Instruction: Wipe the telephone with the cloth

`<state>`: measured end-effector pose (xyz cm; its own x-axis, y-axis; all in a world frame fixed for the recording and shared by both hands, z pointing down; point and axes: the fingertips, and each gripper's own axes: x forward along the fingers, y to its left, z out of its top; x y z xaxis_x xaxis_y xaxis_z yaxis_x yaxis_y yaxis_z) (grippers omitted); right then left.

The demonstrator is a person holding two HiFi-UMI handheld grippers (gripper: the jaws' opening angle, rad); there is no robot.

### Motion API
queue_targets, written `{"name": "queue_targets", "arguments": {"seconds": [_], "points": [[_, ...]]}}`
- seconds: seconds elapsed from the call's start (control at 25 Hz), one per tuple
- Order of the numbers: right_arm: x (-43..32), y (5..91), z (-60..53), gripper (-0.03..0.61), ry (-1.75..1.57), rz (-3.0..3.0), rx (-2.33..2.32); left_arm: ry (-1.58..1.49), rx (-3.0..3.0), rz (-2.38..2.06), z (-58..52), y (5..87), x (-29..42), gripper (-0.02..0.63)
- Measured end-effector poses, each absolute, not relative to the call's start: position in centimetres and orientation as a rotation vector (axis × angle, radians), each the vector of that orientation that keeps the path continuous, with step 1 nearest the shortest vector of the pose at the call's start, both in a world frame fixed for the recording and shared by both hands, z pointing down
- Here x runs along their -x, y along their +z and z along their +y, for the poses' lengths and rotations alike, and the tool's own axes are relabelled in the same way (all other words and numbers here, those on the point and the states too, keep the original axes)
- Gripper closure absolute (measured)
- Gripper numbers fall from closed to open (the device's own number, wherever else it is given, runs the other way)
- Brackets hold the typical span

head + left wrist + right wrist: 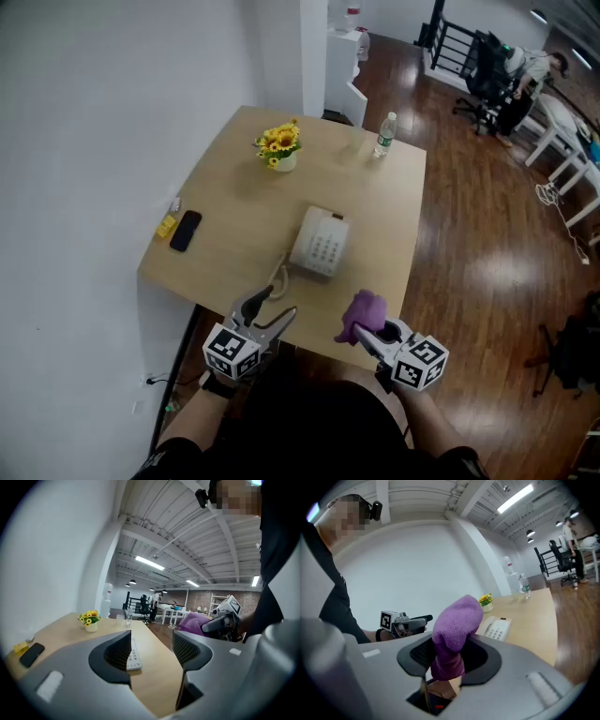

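**Desk:** Where did things stand?

**Operator:** My right claw [371,334] gripped the one purple cloth [457,620], soft, light and bunched upward. My left claw [151,651] hung half open and empty. The single telephone [321,242] sat mid-worktop [234,187], ahead of both.

**Desk:** How would it handle?

**Operator:** Stiff plastic, I judged, with a handset that could slip off, so I'd steady its near edge. Also there: one bottle [385,134], one mobile [186,230], one flowerpot [279,148].

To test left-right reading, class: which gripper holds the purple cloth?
The right gripper: its jaws clamp the purple cloth, while the left gripper stands open and empty.
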<state>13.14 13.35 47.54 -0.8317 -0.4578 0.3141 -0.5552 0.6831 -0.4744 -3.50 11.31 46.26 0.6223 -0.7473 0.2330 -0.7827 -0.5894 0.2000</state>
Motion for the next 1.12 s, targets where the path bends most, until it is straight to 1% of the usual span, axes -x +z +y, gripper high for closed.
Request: {"name": "queue_targets", "arguments": {"seconds": [0.12,0.2,0.36,0.52,0.76,0.96,1.12], "points": [[-8.9,47.6,8.5,0.433,0.844,-2.73,-0.851,0.205,-2.613,-1.174,6.8,46.7,6.5,0.342],[-6.7,48.4,5.2,0.433,0.78,-2.7,-0.887,0.217,-2.641,-1.125,4.4,47.1,8.2,0.342],[-3.5,50.9,-1.1,0.433,0.655,-2.609,-0.965,0.273,-2.684,-1.007,0.9,48.5,10.4,0.342],[-0.9,53.4,-6.8,0.433,0.612,-2.53,-0.963,0.265,-2.671,-0.967,-1.8,49.0,12.5,0.342],[1.8,58.5,-15.1,0.433,0.424,-2.319,-0.88,0.273,-2.655,-0.921,-3.4,51.0,13.9,0.342],[3.6,61.2,-20.3,0.433,0.442,-2.246,-0.821,0.33,-2.631,-0.904,-3.4,52.2,14.4,0.342],[3.0,64.1,-23.0,0.433,0.384,-2.129,-0.782,0.355,-2.611,-0.908,-3.7,52.8,14.7,0.342]]}}
